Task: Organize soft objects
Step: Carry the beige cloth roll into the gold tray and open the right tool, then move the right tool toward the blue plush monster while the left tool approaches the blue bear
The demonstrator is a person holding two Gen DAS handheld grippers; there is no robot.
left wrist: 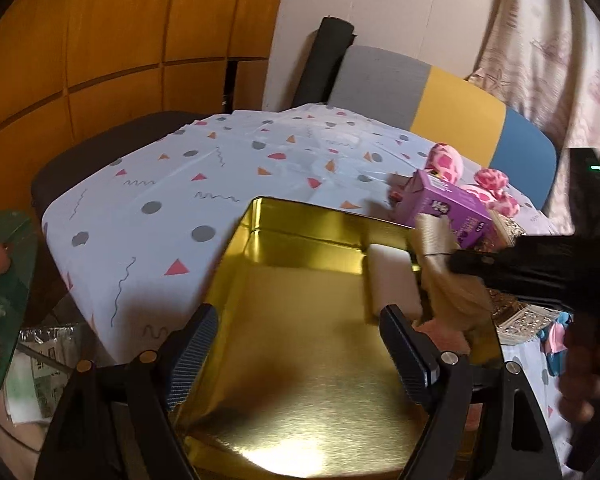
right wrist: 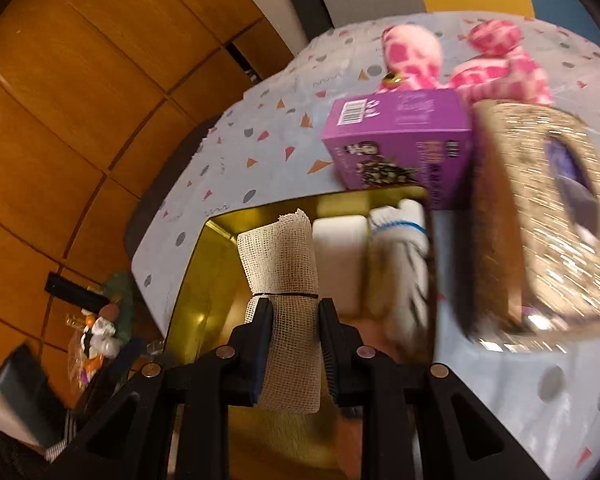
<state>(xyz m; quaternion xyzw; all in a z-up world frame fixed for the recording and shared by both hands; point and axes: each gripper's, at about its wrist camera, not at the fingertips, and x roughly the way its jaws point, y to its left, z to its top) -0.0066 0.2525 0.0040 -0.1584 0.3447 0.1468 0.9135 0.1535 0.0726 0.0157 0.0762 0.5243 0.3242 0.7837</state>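
- Carrying a rolled beige gauze cloth point(right wrist: 284, 280), banded with a thin black elastic, we had our right gripper point(right wrist: 292, 344) clenched on its lower half and held it over the shiny gold rectangular tin point(left wrist: 300, 360).
- At the far left of the scene, our left gripper point(left wrist: 300, 352) hung above the tin's near end with its ribbed fingers point(left wrist: 192, 356) spread and nothing between them.
- We judged the step in hand to be the delivery of the gauze roll; the next move called for lowering it into the bare floor left of the items already packed, then letting go.
- Inside the tin, a white rounded foam block point(right wrist: 338, 264) lay against the far wall, with a white cloth bundle tied in blue thread point(right wrist: 400, 256) just beside it on the right.
- The tin looked hard and mirror-smooth, the gauze open-woven and easily squashed.
- Behind the tin stood a purple cardboard box point(right wrist: 400, 144), then a pink-and-white spotted plush toy point(right wrist: 460, 60) on the patterned plastic tablecloth point(left wrist: 160, 200).
- Furthest right sat a glittery gold tissue box point(right wrist: 540, 216), blurred.
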